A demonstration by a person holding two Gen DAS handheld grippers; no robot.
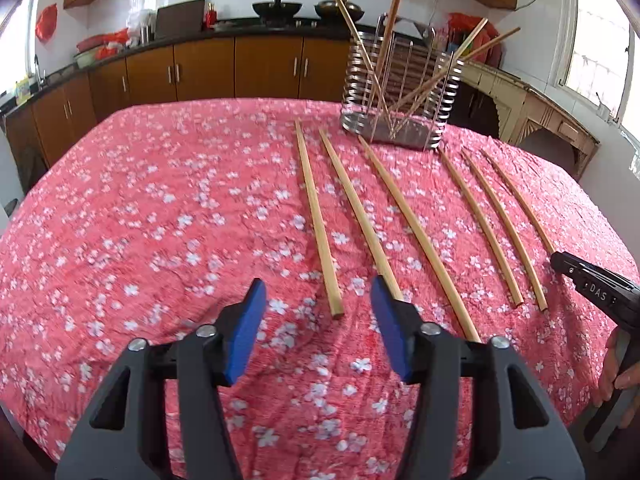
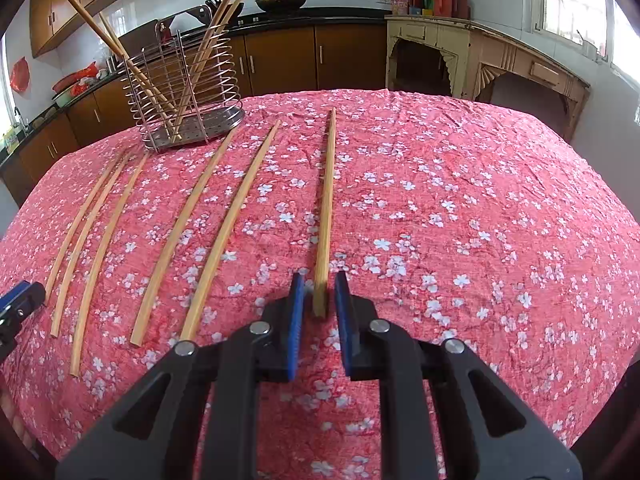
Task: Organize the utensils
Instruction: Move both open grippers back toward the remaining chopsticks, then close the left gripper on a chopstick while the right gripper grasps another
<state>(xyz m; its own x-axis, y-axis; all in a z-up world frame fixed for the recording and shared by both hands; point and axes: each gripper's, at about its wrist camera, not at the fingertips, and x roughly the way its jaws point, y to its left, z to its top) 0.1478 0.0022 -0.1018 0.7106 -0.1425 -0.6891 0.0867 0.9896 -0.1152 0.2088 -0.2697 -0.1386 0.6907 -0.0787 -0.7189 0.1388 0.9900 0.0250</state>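
Chopsticks (image 2: 218, 216) crowd both sides; right gripper (image 2: 319, 294) fingers straddle one, left gripper (image 1: 318, 300) fingers released.

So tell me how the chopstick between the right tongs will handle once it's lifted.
The chopstick looks like thin wood, so probably stiff and very light. The right tongs flank only its near end, so the long free end may droop or pivot. Its squarish end suggests it is unlikely to roll.
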